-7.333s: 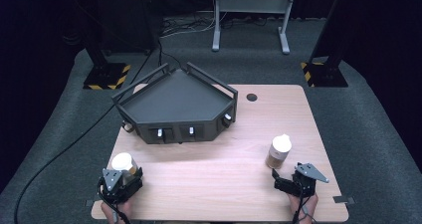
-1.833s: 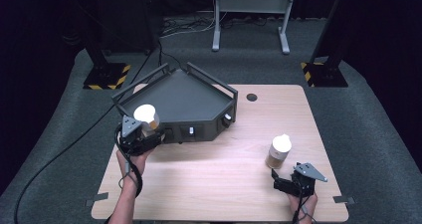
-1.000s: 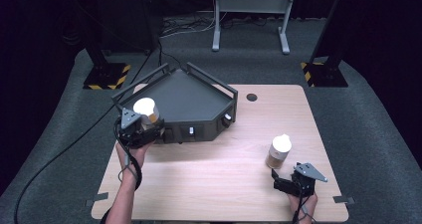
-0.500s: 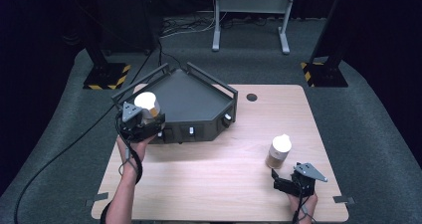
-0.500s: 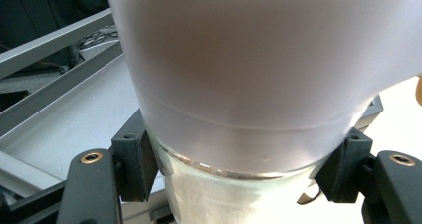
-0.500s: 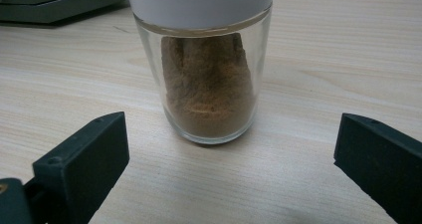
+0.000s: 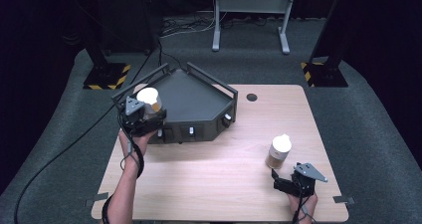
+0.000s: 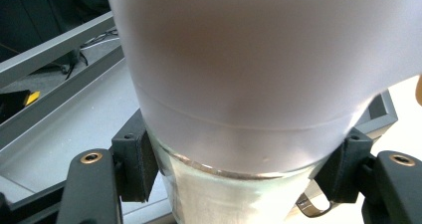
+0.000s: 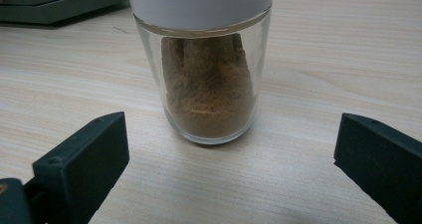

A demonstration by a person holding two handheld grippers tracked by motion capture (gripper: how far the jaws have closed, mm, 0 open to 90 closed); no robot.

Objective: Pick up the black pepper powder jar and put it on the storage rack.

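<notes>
My left gripper (image 7: 145, 118) is shut on a white-capped glass jar (image 7: 149, 102), holding it above the left front corner of the dark grey tray (image 7: 199, 92). In the left gripper view the jar (image 8: 239, 84) sits between both pads (image 8: 137, 164), pressed at the glass just below the cap. A second jar (image 7: 278, 151), white-capped with brown powder inside, stands upright on the wooden table at the right. My right gripper (image 7: 282, 182) rests open just in front of it; in the right gripper view that jar (image 9: 209, 64) stands beyond the wide-apart jaws, untouched.
The tray has raised rails and sits at the back left of the wooden table (image 7: 219, 184). A round hole (image 7: 252, 97) marks the table's far edge. A black cable (image 7: 64, 149) trails over the grey floor at the left. Stands rise behind the table.
My left gripper has carried its jar from the table's front left up to the tray's left corner, drifting slightly farther over the tray in the last second. The right gripper and its jar have stayed put.
</notes>
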